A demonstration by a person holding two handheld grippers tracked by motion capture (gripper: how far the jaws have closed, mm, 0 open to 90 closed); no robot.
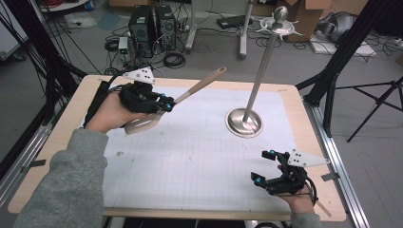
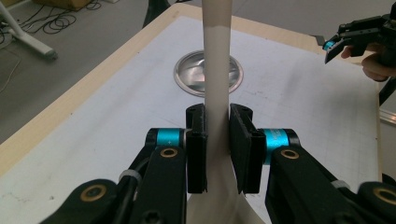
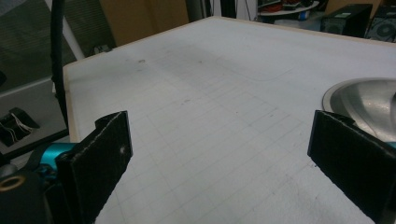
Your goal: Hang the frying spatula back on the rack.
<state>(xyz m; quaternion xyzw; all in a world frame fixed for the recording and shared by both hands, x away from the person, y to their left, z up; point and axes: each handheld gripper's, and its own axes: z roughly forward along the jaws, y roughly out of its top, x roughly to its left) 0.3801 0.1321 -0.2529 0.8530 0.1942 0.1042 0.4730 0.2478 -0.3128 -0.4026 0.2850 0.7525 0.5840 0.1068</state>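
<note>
Spatula [image 1: 190, 92]: beige, with a flat blade and a long handle. Held clear above the surface at about ten o'clock in the high view, handle slanting up toward one o'clock, blade [image 1: 142, 124] hanging low beside the left hand [image 1: 109, 114]. In the left gripper view the neck rises straight up between the two black pads.

Left claw [image 1: 167, 105]: clamped on the spatula's neck, both pads pressed against it, just above the blade.

Right claw [image 1: 264, 166]: jaws wide apart, nothing between them; sits near the surface's front edge at about five o'clock, well apart from the spatula. In the right gripper view only bare gridded mat lies between its pads [image 3: 100, 158].

Stand [image 1: 260, 71]: metal pole on a round dished base [image 1: 244, 122], upright at about two o'clock, topped with a knob and hooks; between the two claws, touching neither.

Surface [image 1: 199, 161]: light wooden top covered by a white gridded mat.
</note>
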